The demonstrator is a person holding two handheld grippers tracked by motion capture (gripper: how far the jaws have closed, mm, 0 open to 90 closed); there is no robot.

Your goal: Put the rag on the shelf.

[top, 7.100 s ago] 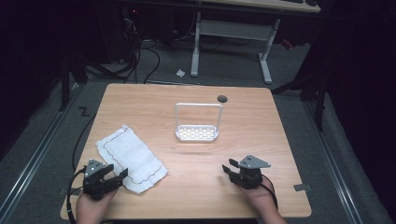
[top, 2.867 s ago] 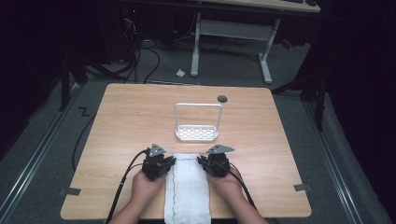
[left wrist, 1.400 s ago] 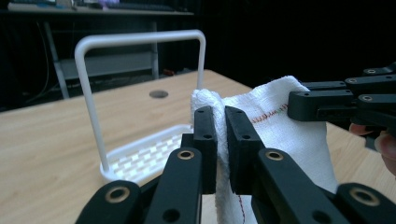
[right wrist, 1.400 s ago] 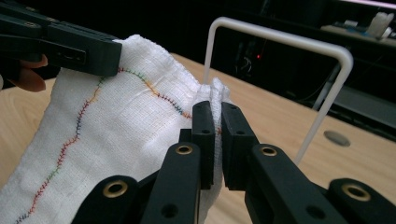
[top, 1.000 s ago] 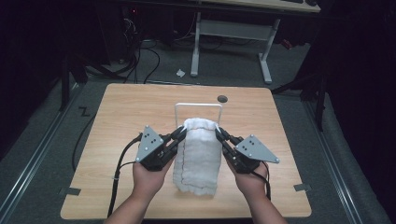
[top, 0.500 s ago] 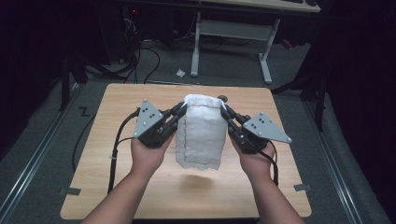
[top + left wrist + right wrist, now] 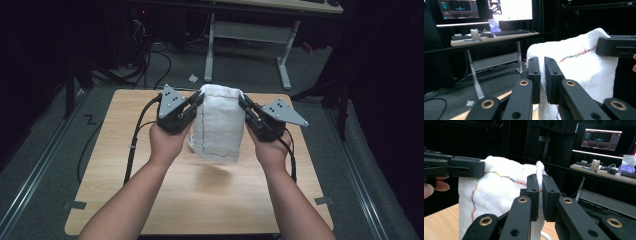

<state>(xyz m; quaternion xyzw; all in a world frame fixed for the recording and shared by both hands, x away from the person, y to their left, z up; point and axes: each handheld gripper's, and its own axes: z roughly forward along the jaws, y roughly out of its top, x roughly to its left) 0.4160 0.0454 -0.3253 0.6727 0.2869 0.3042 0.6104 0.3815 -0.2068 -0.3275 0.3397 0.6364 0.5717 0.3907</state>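
High view: white towel [image 7: 218, 122] between both clamped claws, above table [image 7: 115, 165].

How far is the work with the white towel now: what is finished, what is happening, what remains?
Done: the towel is folded narrow and off the table. In hand: left gripper and right gripper pinch its top corners, so it hangs. Left: probably draping it over the white rack behind it.

The white cloth [image 7: 218, 122] hangs between the left gripper [image 7: 197, 101] and the right gripper [image 7: 243, 103], clear of the counter [image 7: 150, 195] — open air runs under its lower edge. Behind the cloth a bit of white wire rack [image 7: 191, 145] pokes out — the one obstacle there. The near counter and both side strips lie open, forearms aside.
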